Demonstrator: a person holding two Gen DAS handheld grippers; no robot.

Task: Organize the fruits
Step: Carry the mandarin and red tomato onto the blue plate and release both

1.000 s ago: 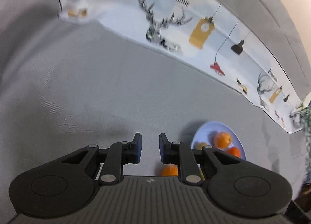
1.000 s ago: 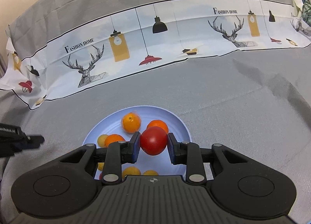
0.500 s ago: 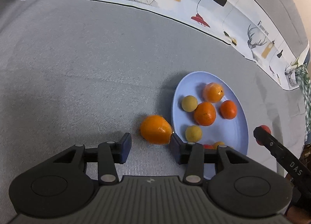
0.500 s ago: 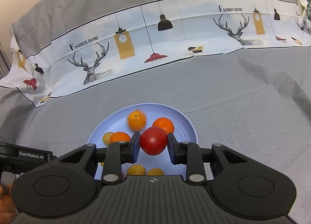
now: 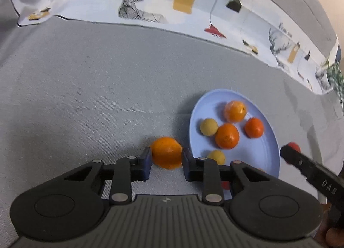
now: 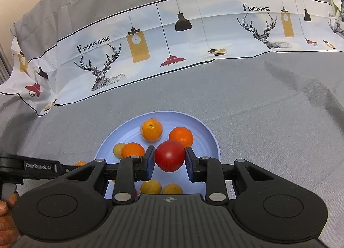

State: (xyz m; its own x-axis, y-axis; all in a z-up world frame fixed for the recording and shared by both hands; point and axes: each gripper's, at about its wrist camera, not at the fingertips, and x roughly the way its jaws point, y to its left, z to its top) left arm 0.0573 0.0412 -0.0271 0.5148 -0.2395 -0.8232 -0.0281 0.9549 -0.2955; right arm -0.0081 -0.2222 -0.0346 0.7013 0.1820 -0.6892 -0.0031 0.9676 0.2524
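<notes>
While both tools are in frame, I hold my left gripper (image 5: 165,163) low over the grey cloth (image 5: 86,101), with its two fingers set on either side of a loose orange (image 5: 166,155). Both pads sit against the fruit's flanks, so the tool is pinching the orange. This orange lies on the cloth, just beside the left rim of the pale blue plate (image 5: 268,157) and outside it.

On the plate, the left wrist view shows a wrapped orange (image 5: 235,111) at the far side, a darker tangerine (image 5: 254,127) to its right, a larger orange (image 5: 227,135) near the middle, and two small yellow fruits (image 5: 208,127) nearer me. Part of a further red fruit shows behind my left tool's right finger; I cannot tell what it is.

My right gripper (image 6: 169,159) is clamped on a red tomato (image 6: 169,158), with both pads pressed to its sides. The tomato is held above the near half of the plate (image 6: 210,138), in front of the oranges. Below it, two more yellow fruits (image 6: 151,186) lie at the plate's near edge.

From the right wrist view, my left tool's finger enters from the left edge, level with the plate's left rim. A printed band (image 6: 193,37) with deer, lamps and the words "Fashion Home" runs across the cloth beyond the plate.
</notes>
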